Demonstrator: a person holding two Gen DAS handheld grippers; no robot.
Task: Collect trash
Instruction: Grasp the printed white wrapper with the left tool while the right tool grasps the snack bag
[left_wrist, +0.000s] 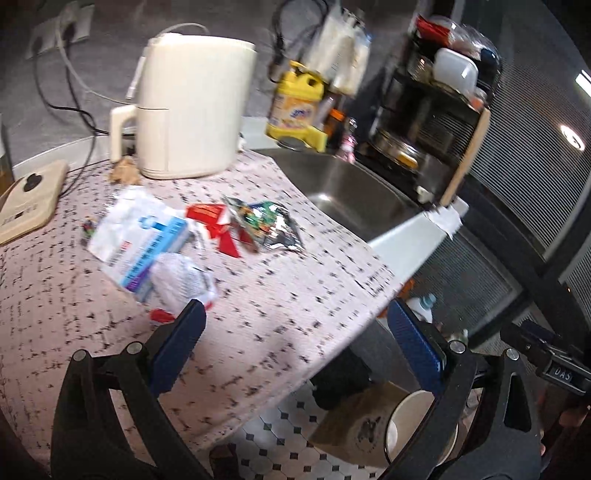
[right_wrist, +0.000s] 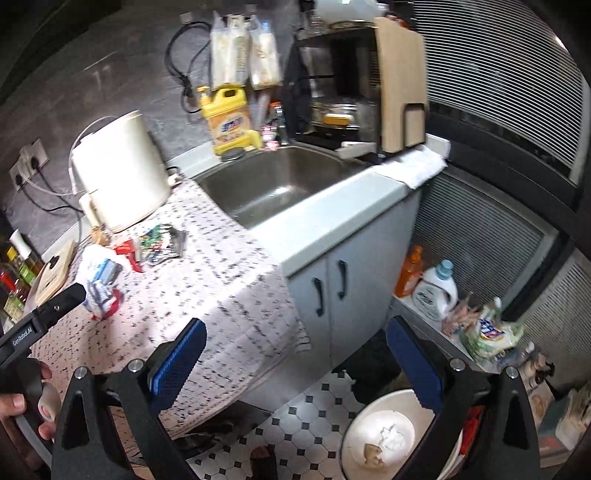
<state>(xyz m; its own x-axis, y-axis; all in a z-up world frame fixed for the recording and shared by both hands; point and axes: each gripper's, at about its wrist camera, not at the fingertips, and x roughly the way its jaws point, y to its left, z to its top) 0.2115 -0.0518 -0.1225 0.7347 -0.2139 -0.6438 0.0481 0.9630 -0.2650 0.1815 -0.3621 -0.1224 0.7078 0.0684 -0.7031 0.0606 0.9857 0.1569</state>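
Trash lies on the patterned tablecloth (left_wrist: 280, 317): a white and blue packet (left_wrist: 136, 236), a crumpled white wrapper (left_wrist: 181, 280), a red and white wrapper (left_wrist: 218, 225) and a shiny foil snack bag (left_wrist: 266, 225). My left gripper (left_wrist: 295, 350) is open and empty, a short way in front of the trash. The trash pile (right_wrist: 122, 266) also shows in the right wrist view. My right gripper (right_wrist: 295, 365) is open and empty, over the table's edge above a white bin (right_wrist: 391, 435) that holds crumpled bits. The left gripper's body (right_wrist: 44, 314) shows at the left.
A cream air fryer (left_wrist: 192, 107) stands behind the trash. A steel sink (right_wrist: 280, 184), yellow detergent jug (right_wrist: 229, 118) and dish rack (right_wrist: 343, 85) lie beyond. A cutting board (left_wrist: 29, 203) is at the left. Detergent bottles (right_wrist: 436, 288) stand on a low shelf by the cabinet (right_wrist: 354, 273).
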